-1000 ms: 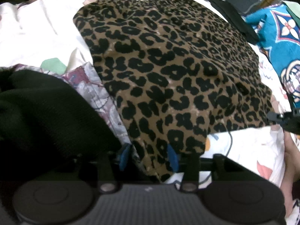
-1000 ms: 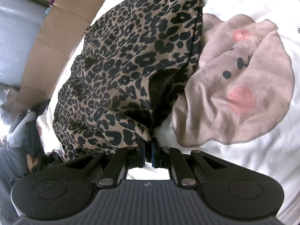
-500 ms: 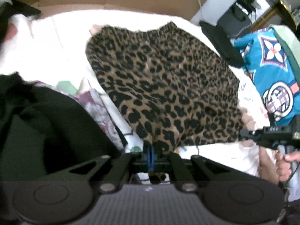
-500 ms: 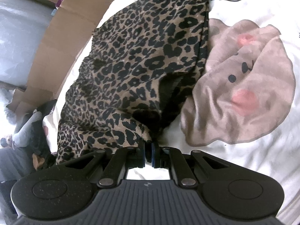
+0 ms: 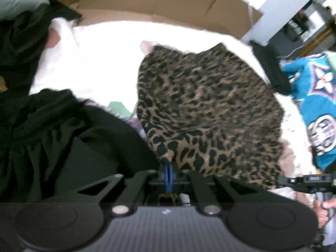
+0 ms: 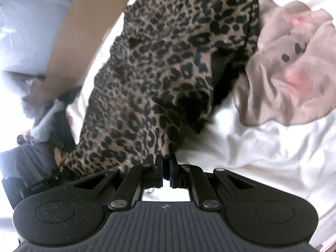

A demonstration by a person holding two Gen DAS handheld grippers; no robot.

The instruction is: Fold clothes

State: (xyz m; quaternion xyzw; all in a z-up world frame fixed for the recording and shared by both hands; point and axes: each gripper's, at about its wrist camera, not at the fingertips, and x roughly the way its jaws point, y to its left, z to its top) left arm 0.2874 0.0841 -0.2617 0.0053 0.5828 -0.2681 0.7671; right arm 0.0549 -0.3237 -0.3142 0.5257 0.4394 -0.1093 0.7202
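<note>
A leopard-print garment (image 5: 205,113) lies spread across a bed covered in a white sheet (image 5: 100,63), its near edge lifted off the bed at two corners. The left claw (image 5: 168,168) is pinched tight on one corner, the blue pads pressed together with the spotted cloth caught between them; its jaws have just been closing. The right claw (image 6: 167,163) is likewise clamped on the other near corner of the garment (image 6: 168,63), so the fabric rises in a ridge from the bed toward it. In the left wrist view the right claw (image 5: 282,181) shows at the right edge, with part of a person's hand (image 5: 323,208) behind it.

Just beside the garment in the right wrist view, a pinkish-grey cloth (image 6: 292,67) printed with a cartoon face (two dark eyes, pink cheeks) lies crumpled on the sheet (image 6: 262,147). In the left wrist view, dark black clothing (image 5: 52,138) is heaped to the left of the garment, and a turquoise patterned textile (image 5: 315,105) lies to the right. Brown cardboard (image 5: 147,0) stands along the far side of the bed. The left view is blurred.
</note>
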